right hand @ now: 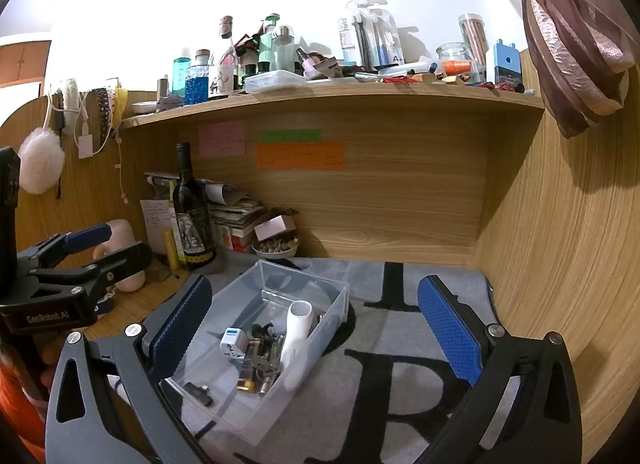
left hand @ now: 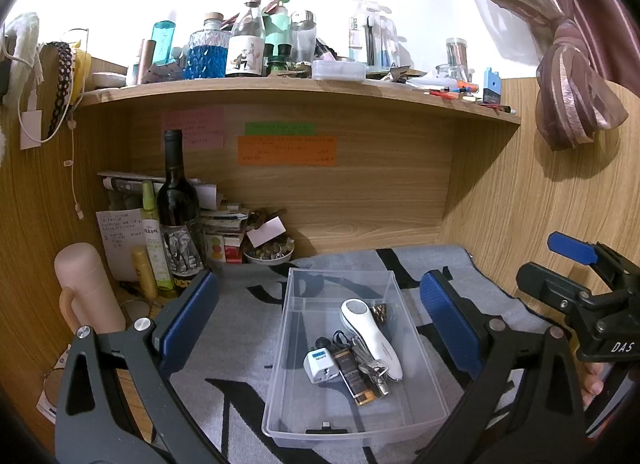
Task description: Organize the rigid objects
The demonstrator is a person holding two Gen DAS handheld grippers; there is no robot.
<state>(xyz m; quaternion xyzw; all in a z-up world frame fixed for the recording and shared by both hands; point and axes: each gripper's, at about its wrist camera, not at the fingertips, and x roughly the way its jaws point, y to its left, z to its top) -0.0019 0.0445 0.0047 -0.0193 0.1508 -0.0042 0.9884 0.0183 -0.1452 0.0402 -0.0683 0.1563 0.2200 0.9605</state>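
Note:
A clear plastic bin (left hand: 280,396) (right hand: 336,304) sits on a grey mat with black letters. Inside lie a white handheld device (left hand: 370,334) (right hand: 296,340), a white plug adapter (left hand: 322,366) (right hand: 233,339), a dark and gold lighter (left hand: 354,378) (right hand: 250,364), metal keys (left hand: 376,370) and a small black piece (right hand: 198,390). My left gripper (left hand: 320,328) is open and empty, its blue pads either side of the bin. My right gripper (right hand: 316,332) is open and empty, above the mat just right of the bin. Each gripper shows at the other view's edge.
A wine bottle (left hand: 176,208), a green spray bottle (left hand: 154,236), a pink flask (left hand: 86,288), stacked papers and a bowl of small items (left hand: 270,252) crowd the back left. A wooden shelf (left hand: 280,90) overhead holds many bottles. Wooden walls enclose the desk; a curtain (left hand: 576,76) hangs right.

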